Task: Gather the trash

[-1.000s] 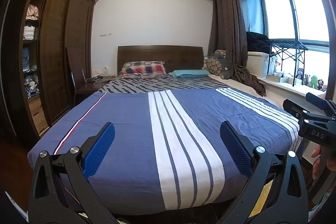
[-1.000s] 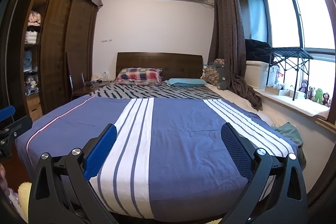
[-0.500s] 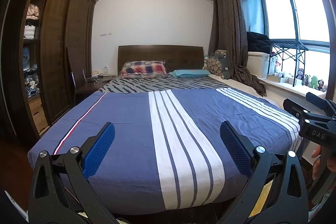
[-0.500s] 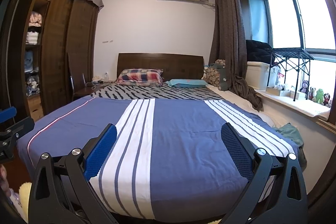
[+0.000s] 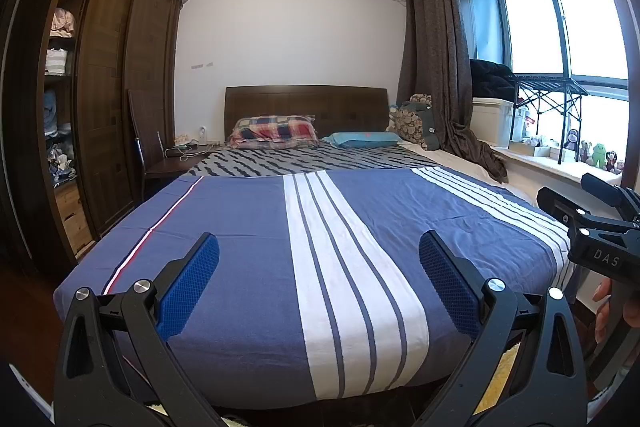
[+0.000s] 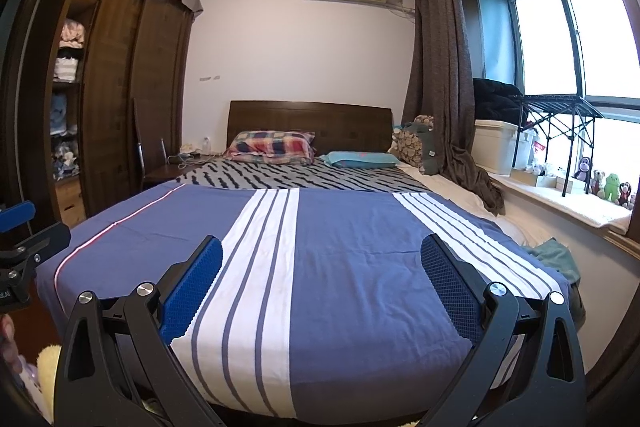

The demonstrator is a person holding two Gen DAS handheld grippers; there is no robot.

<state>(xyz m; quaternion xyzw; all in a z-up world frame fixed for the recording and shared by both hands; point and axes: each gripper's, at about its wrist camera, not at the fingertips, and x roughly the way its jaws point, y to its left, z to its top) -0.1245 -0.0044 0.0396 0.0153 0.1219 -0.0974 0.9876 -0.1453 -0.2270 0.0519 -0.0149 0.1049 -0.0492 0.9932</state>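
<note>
No trash shows in either view. My left gripper (image 5: 319, 255) is open and empty, held at the foot of a bed (image 5: 248, 227) with a blue and white striped cover. My right gripper (image 6: 321, 257) is open and empty too, a little to the right of the left one, over the same bed (image 6: 352, 239). The right gripper's body shows at the right edge of the left wrist view (image 5: 596, 227). The left gripper's body shows at the left edge of the right wrist view (image 6: 24, 239).
A dark wooden wardrobe (image 5: 104, 107) with open shelves stands on the left. A chair and side table (image 5: 168, 163) sit by the headboard. Pillows (image 5: 276, 131) lie at the bed's head. A window sill (image 6: 560, 203) with boxes and toys runs along the right.
The right wrist view has shifted slightly to the right over the second. The left gripper has stayed still. Both grippers stay open.
</note>
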